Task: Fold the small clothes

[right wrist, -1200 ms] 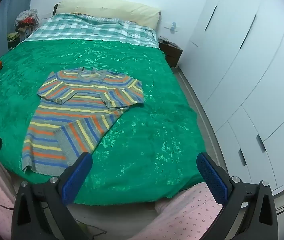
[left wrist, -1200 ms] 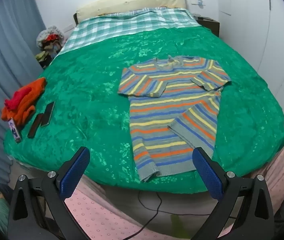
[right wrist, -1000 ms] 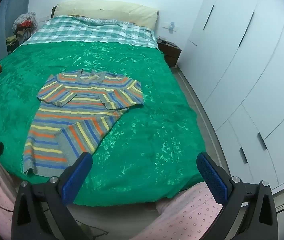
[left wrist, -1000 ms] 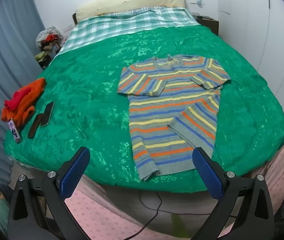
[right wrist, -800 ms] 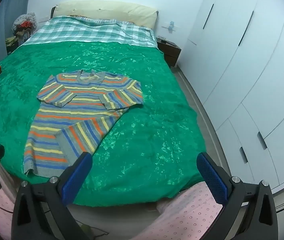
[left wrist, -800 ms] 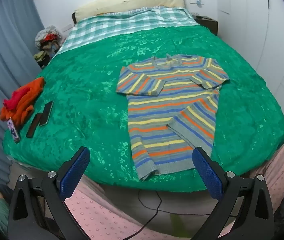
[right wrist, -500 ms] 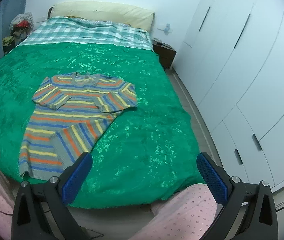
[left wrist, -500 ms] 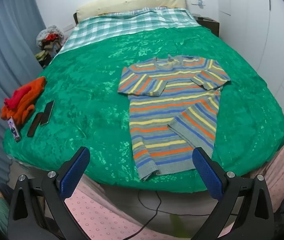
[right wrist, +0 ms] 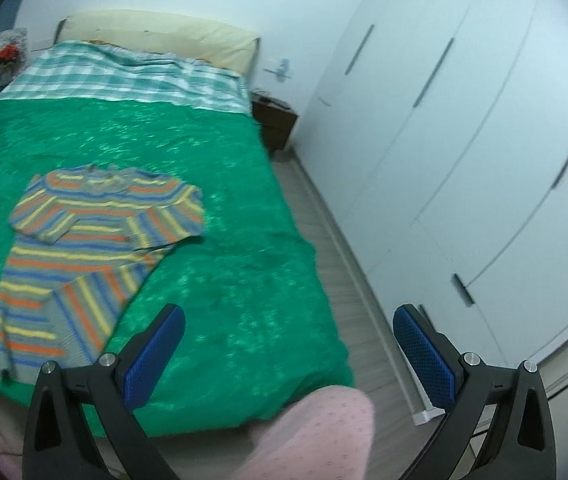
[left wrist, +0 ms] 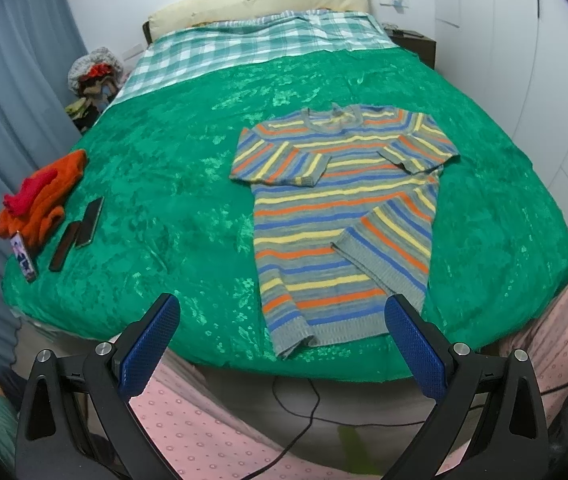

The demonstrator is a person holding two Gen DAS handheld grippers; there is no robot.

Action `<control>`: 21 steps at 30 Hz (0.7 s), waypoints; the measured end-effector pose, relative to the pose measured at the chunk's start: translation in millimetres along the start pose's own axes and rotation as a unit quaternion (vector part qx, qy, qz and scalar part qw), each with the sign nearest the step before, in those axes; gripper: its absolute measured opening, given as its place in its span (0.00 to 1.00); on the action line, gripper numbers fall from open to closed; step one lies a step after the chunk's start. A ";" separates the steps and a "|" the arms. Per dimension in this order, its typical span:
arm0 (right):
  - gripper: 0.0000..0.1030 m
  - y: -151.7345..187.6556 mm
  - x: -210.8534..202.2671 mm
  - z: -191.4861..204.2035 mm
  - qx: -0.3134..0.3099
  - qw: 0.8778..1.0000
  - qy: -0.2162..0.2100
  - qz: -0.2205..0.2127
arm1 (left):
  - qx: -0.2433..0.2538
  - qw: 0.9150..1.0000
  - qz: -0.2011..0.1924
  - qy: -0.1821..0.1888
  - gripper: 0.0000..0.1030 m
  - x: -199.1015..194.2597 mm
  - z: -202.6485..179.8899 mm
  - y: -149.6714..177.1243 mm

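A small striped sweater lies flat on the green bedspread, both sleeves folded in over its body and its lower right corner turned over. It also shows in the right wrist view, blurred. My left gripper is open and empty, held off the foot of the bed, just below the sweater's hem. My right gripper is open and empty, off the bed's near right corner, to the right of the sweater.
An orange and red garment, two dark phones and a small card lie at the bed's left edge. White wardrobe doors stand to the right, across a strip of floor. My pink pyjama legs are below.
The right gripper has swung to the right and away from the bed; its view is blurred and the sweater has slid left in it. The left gripper has barely moved.
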State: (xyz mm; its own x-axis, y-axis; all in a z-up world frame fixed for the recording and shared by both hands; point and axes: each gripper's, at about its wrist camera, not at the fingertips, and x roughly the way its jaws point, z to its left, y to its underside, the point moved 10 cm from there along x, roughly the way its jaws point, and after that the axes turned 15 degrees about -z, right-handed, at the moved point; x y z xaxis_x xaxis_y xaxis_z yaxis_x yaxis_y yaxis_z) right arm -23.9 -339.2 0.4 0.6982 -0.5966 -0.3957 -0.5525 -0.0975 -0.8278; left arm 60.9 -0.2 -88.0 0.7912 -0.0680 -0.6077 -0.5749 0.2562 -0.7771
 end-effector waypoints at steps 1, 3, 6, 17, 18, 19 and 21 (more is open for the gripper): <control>1.00 -2.5 1.0 -7.3 0.003 1.000 0.008 -0.001 | 0.000 1.000 0.002 0.001 0.99 1.1 -0.3 1.2; 1.00 -5.9 1.7 -18.5 0.006 1.000 0.021 -0.004 | -0.001 1.000 0.003 0.002 0.99 2.3 -0.5 2.7; 1.00 -11.0 2.7 -32.1 0.012 0.999 0.038 -0.008 | 0.000 1.000 0.005 0.005 0.99 3.8 -2.6 3.8; 1.00 -15.3 6.4 -56.9 0.021 0.997 0.070 -0.010 | 0.001 1.000 0.010 0.010 0.99 5.9 -2.3 6.0; 1.00 -14.7 8.1 -57.3 0.023 0.997 0.071 -0.009 | 0.002 1.000 0.011 0.010 0.99 6.3 -2.6 6.5; 1.00 -14.7 8.4 -59.4 0.024 0.997 0.073 -0.009 | 0.002 1.000 0.011 0.010 0.99 6.7 -2.9 6.7; 1.00 -14.9 7.9 -61.7 0.024 0.997 0.076 -0.009 | 0.003 1.000 0.013 0.011 0.99 7.5 -4.4 7.0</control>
State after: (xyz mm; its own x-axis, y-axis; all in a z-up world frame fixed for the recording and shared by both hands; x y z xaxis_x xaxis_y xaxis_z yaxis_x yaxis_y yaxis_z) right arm -38.2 -391.6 34.2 0.6291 -0.7093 -0.3181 -0.5145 -0.0731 -0.8544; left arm 62.0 -3.1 -98.7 0.7714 -0.0827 -0.6310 -0.5934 0.2648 -0.7601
